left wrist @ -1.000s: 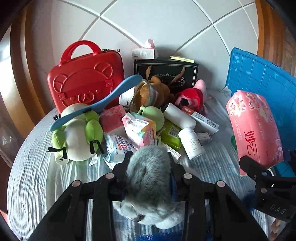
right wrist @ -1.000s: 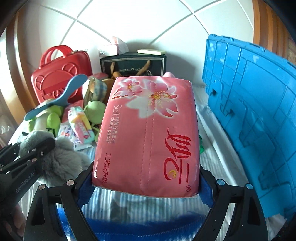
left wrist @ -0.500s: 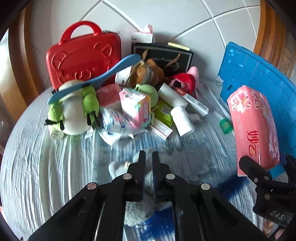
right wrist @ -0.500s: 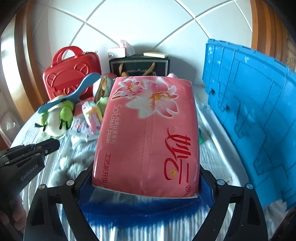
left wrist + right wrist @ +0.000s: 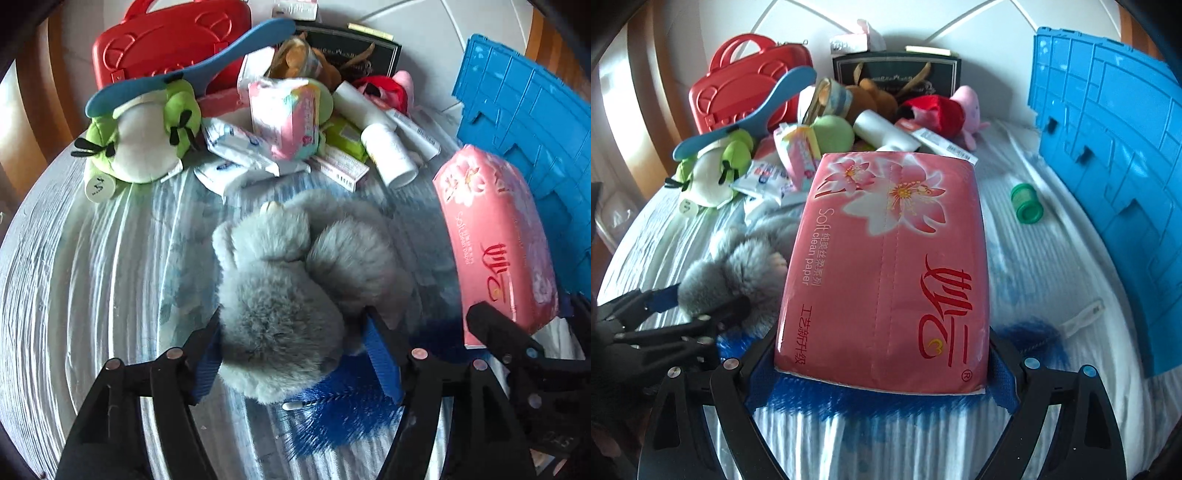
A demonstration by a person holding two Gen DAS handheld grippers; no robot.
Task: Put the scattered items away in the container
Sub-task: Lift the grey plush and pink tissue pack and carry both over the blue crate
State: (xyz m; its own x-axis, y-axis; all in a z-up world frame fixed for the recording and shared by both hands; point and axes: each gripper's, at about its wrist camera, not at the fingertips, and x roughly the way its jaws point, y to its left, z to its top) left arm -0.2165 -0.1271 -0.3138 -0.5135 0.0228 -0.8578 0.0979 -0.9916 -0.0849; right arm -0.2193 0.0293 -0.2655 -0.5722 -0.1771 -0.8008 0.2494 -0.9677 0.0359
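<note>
On the striped bed sheet [image 5: 1034, 258], the right gripper [image 5: 882, 365] clamps a pink tissue pack [image 5: 886, 266] lengthwise toward the clutter; the left gripper [image 5: 295, 354], jaws just opening, straddles a grey plush [image 5: 295, 280].

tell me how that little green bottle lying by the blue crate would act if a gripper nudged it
The green bottle lies on its side and looks round, so a nudge would probably roll it across the cloth. It looks like small, hard plastic, likely light and stiff. Its smooth surface may slip between pads unless they grip across its width.
</note>
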